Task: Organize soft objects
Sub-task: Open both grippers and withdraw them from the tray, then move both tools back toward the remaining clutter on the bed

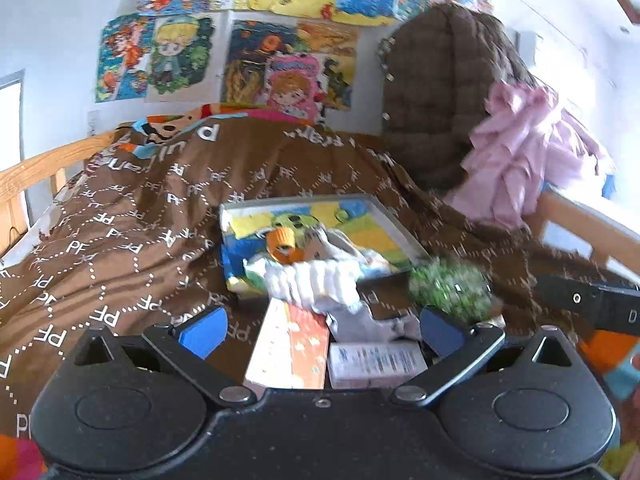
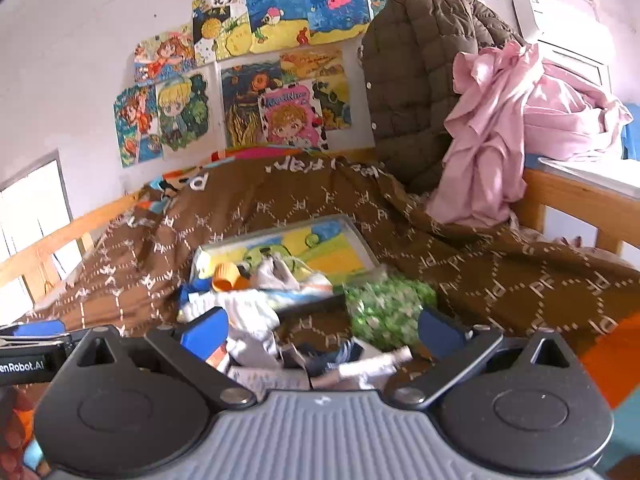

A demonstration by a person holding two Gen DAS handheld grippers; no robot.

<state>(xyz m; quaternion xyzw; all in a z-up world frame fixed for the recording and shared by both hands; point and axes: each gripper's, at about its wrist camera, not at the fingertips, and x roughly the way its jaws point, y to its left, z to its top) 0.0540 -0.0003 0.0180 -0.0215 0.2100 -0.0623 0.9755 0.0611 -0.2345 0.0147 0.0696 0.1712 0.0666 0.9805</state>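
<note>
Both claws, left (image 1: 320,330) and right (image 2: 322,330), are spread wide and grasp nothing, aimed over the brown bed cover (image 1: 132,216) at a heap of soft things ahead. A white cloth (image 2: 250,320) lies just off the right claw's left finger, a green bundle (image 2: 384,308) by its other finger, so the right claw seems nearer. Blur hides what the bundle is, and the claw bodies cut off the near clutter.

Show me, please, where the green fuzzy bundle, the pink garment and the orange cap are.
green fuzzy bundle (image 2: 384,308), right wrist view, its middle.
pink garment (image 2: 488,132), right wrist view, the hanging folds.
orange cap (image 1: 285,245), left wrist view, its ribbed side.
</note>
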